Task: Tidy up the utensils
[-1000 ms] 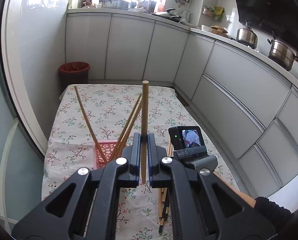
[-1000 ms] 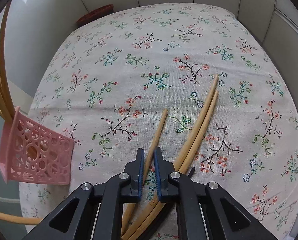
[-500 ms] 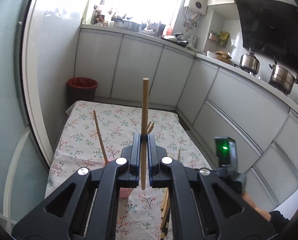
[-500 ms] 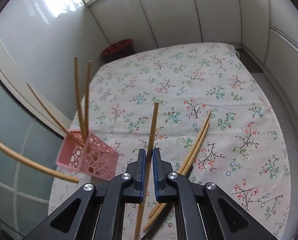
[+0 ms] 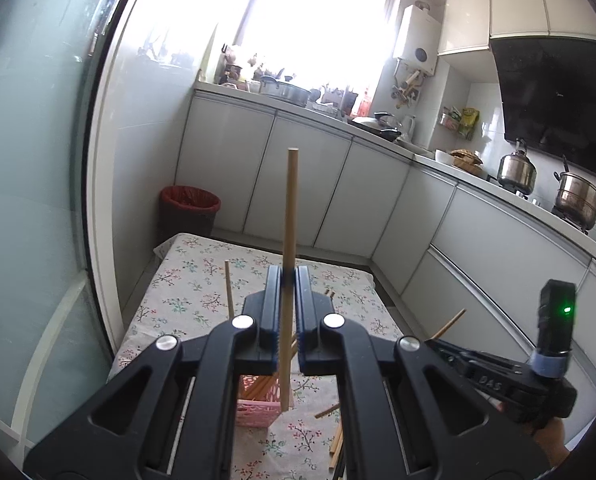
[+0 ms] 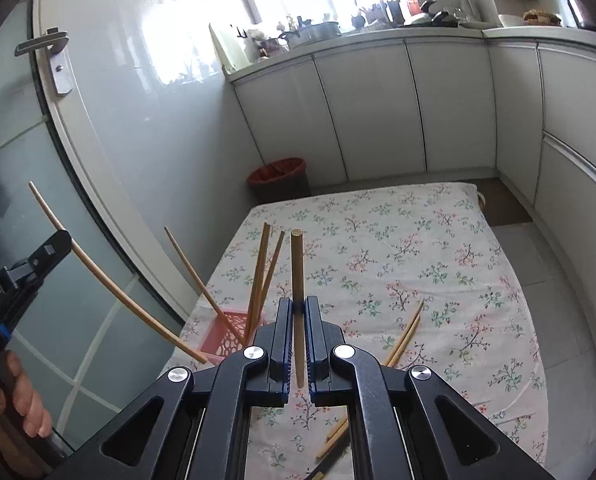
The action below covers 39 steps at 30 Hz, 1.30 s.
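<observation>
My left gripper (image 5: 286,276) is shut on a wooden chopstick (image 5: 290,216) held upright above the pink lattice basket (image 5: 258,408), its lower end just over the basket. The basket holds several chopsticks; it also shows in the right wrist view (image 6: 222,332). My right gripper (image 6: 297,308) is shut on another chopstick (image 6: 297,264), lifted upright above the table. Loose chopsticks (image 6: 404,334) lie on the floral cloth to the right of the basket. The left gripper (image 6: 30,268) with its chopstick (image 6: 110,284) shows at the left of the right wrist view.
The table has a floral tablecloth (image 6: 438,248). A bin with a red liner (image 6: 278,178) stands beyond its far end. White kitchen cabinets (image 5: 298,184) run along the back and right. A glass door (image 6: 38,160) is on the left.
Both grippers have risen and tilted up. The right gripper lifted its chopstick off the cloth. The left gripper's chopstick now hangs over the basket.
</observation>
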### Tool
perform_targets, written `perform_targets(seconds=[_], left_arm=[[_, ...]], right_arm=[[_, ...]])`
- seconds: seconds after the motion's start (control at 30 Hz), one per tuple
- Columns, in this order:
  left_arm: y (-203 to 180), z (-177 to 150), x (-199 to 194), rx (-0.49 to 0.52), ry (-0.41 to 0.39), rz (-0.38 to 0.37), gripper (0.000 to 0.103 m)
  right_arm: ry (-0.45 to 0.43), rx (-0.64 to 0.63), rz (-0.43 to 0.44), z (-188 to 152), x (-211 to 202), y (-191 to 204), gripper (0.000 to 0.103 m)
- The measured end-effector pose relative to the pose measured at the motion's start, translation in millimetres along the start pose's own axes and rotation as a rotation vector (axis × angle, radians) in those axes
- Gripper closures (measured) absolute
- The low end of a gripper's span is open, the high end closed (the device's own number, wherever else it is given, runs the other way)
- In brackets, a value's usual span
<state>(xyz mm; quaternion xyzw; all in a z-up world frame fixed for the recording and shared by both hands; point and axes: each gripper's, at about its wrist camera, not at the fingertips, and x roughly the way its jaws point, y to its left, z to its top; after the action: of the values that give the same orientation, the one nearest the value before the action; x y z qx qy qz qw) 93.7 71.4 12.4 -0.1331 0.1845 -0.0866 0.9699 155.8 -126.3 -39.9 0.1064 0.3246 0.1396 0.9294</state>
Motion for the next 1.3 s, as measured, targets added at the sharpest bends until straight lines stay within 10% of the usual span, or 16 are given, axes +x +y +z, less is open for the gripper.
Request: perform_targets(seconds=[0.87, 1.3], left_arm=[[11, -28, 67, 0.060, 0.115, 0.131, 0.095], [21, -22, 46, -0.038, 0.198, 0.168, 0.043]], right_arm=[[-0.070, 0.008, 0.030, 8, -25, 6, 0.097], [-0.126, 0.039, 0.121, 21, -33, 25, 0.097]])
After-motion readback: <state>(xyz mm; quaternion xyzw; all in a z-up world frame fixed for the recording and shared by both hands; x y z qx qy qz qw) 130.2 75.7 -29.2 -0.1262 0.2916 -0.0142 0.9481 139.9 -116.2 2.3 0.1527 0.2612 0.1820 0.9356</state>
